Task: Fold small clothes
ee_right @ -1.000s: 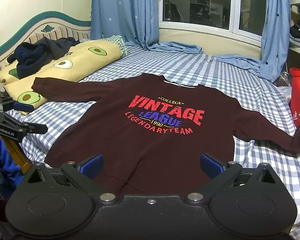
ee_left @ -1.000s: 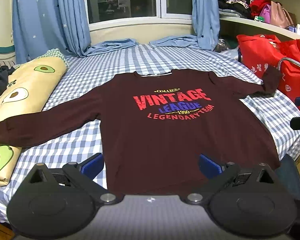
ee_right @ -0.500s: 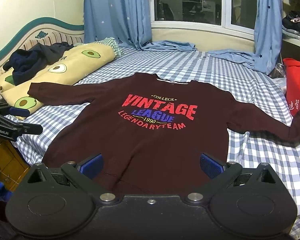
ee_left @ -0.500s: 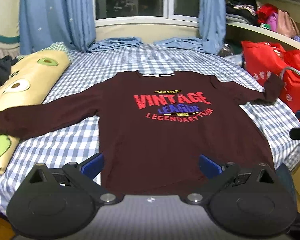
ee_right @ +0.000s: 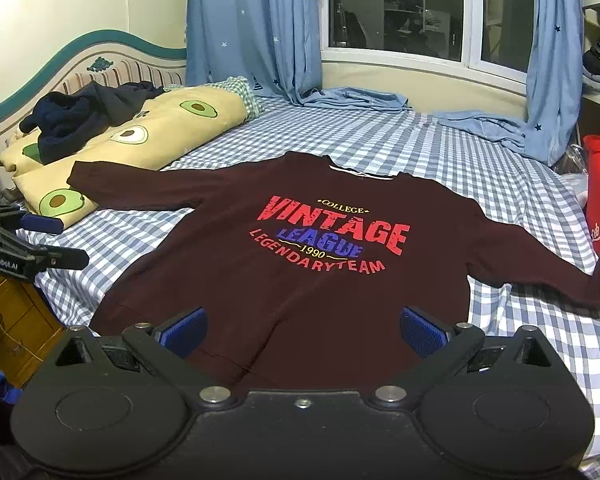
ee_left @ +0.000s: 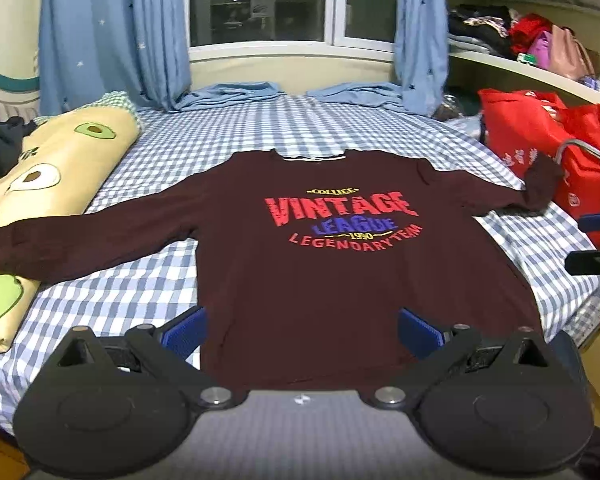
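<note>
Maroon shirt (ee_left: 308, 264) lies flat on the bed (ee_left: 300, 128), folding not started; left gripper (ee_left: 300, 330) and right gripper (ee_right: 302, 330) both gape empty, so probably grab a sleeve (ee_left: 92, 240) next

One shirt (ee_left: 308, 264), perhaps two pillows (ee_left: 40, 184)

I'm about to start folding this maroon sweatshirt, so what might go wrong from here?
Likely snags:
1. The right cuff lies against the red bag; pulling may drag it.
2. The left cuff rests on the avocado pillow, so that fold may skew.
3. The hem looks creased.
</note>
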Motion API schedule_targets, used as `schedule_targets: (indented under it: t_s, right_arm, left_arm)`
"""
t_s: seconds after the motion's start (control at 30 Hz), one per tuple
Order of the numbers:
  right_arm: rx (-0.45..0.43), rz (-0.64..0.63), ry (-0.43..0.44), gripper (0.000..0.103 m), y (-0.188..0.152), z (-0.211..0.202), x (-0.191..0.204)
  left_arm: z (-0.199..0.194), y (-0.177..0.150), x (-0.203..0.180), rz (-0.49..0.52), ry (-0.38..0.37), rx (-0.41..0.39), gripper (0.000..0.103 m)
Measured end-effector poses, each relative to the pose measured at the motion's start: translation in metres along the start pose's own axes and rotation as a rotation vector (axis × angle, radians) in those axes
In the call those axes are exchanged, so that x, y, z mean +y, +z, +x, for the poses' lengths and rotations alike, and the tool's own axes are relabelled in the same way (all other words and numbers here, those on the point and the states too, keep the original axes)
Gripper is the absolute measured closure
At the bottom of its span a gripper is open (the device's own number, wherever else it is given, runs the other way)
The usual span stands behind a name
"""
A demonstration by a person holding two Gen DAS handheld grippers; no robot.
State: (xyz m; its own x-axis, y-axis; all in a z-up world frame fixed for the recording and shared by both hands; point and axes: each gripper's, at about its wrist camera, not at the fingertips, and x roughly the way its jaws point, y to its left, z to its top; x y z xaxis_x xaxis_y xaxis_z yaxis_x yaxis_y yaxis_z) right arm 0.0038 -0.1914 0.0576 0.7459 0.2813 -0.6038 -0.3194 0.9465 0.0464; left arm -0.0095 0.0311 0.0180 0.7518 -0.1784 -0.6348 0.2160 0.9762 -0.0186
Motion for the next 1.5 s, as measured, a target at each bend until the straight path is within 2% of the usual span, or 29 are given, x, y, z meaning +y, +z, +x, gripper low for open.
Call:
schedule_targets:
  t_s: [0.47,0.6,0.97,1.2,1.37,1.5]
  right_arm:
    - [0.024,0.024,-0.057,0.001,-0.012,-0.013,-0.005]
    - [0.024,0.065,-0.061,0.001,-0.016,-0.012,-0.014]
    - [0.028,0.078,-0.051,0.001,-0.019,-0.003,-0.019]
    - [0.034,0.098,-0.079,0.001,-0.019,0.008,-0.033]
    - [-0.012,0.127,-0.175,0.001,-0.016,0.022,-0.075]
    - [-0.069,0.191,-0.360,0.001,-0.014,0.049,-0.145]
  left_arm:
    - [0.009,0.003,-0.018,0.039,-0.027,0.025,0.001]
    - [0.013,0.005,-0.021,0.045,-0.019,0.031,0.001]
    - [0.030,0.010,-0.028,0.046,-0.025,0.056,0.001]
    - [0.040,0.013,-0.030,0.062,-0.012,0.058,0.001]
    - [0.049,0.025,-0.032,0.066,-0.018,0.040,0.001]
    - [0.064,0.036,-0.037,0.050,-0.020,0.034,0.001]
